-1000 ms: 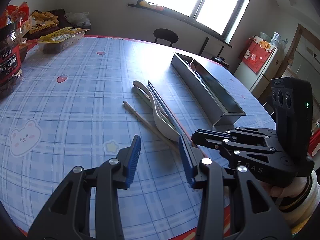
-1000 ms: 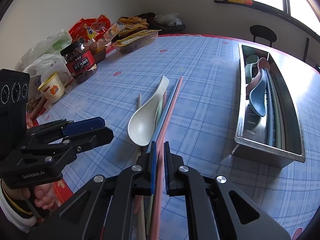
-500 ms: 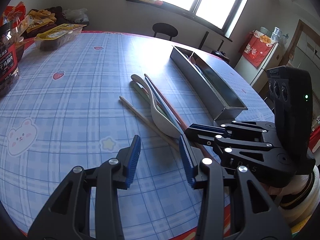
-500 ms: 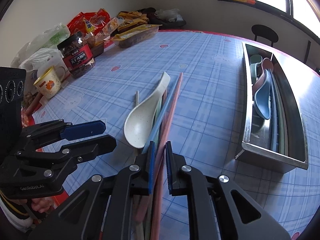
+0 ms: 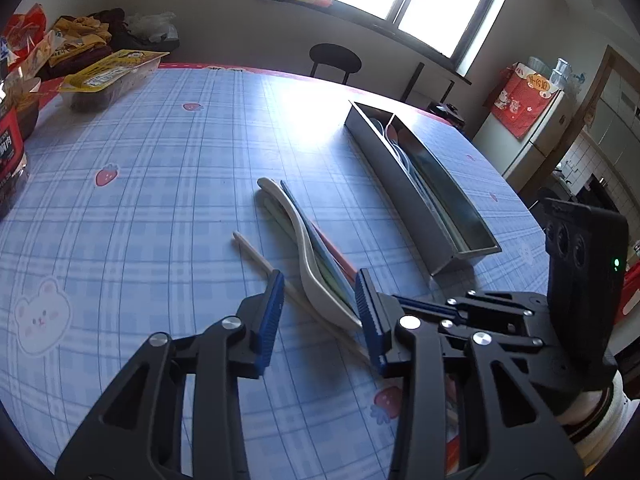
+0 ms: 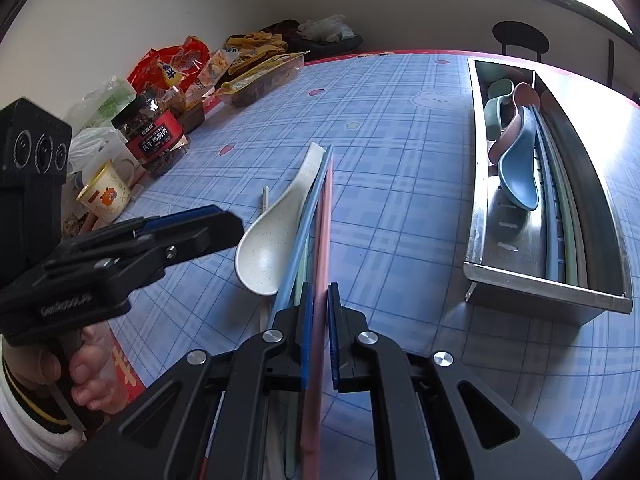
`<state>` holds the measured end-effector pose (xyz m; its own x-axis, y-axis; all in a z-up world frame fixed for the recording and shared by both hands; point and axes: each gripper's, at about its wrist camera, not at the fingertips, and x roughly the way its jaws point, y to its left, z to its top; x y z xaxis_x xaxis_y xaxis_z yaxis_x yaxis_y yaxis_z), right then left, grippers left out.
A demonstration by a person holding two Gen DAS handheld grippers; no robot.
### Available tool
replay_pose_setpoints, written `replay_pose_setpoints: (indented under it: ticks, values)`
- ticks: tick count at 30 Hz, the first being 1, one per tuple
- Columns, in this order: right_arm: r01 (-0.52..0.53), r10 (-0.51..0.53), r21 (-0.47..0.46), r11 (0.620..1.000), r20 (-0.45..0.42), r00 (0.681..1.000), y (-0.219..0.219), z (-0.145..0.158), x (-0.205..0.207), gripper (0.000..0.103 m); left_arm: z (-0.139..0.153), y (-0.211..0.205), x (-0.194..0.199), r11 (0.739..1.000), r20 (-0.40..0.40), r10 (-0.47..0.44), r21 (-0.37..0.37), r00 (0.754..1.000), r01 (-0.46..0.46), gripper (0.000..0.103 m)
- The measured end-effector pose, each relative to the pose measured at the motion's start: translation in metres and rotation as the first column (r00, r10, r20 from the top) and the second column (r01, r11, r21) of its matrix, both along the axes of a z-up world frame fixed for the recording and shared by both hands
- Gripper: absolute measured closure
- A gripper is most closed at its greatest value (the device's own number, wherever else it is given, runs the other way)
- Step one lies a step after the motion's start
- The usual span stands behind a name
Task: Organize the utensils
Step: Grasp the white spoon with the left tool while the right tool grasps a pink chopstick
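Note:
A white spoon lies on the blue checked tablecloth with blue, green and beige chopsticks beside it. My right gripper is shut on a pink chopstick and holds it raised over the others. My left gripper is open and empty, just short of the spoon's bowl; it also shows in the right wrist view. A long steel utensil tray at the right holds blue, brown and green spoons and several chopsticks.
A snack jar, a yellow mug, food packets and bags crowd the table's far left edge. A black stool stands beyond the table. The table's red rim runs close under both grippers.
My right gripper has lifted the pink chopstick's near end off the pile. My left gripper has moved forward toward the spoon, still open.

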<state>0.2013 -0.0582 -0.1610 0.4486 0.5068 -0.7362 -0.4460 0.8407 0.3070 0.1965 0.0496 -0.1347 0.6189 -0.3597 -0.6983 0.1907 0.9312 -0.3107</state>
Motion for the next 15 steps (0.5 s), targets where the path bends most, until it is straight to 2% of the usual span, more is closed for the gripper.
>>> replay_pose_setpoints:
  ticks: [4,8,12,13,15]
  values:
    - [0.015,-0.015,0.003,1.0,0.003,1.0,-0.002,0.0,0.0,0.096,-0.006,-0.008,0.014,0.999,-0.031,-0.003,0.033,1.0,0.004,0.072]
    - [0.01,-0.01,0.003,1.0,0.005,1.0,-0.002,0.0,0.0,0.096,-0.016,-0.012,0.02,1.0,-0.062,-0.001,0.03,0.998,0.002,0.072]
    - [0.002,-0.002,-0.009,1.0,0.012,1.0,0.001,0.001,-0.001,0.096,-0.018,-0.015,0.022,0.999,-0.057,-0.001,0.052,0.998,0.004,0.074]
    - [0.001,-0.001,-0.008,1.0,0.011,1.0,0.002,0.001,-0.001,0.096,-0.019,-0.014,0.022,0.998,-0.057,0.0,0.057,0.998,0.004,0.075]
    - [0.002,-0.002,-0.004,1.0,0.008,1.0,0.001,0.0,0.0,0.095,-0.02,-0.013,0.022,0.996,-0.049,0.009,0.091,0.999,-0.004,0.089]
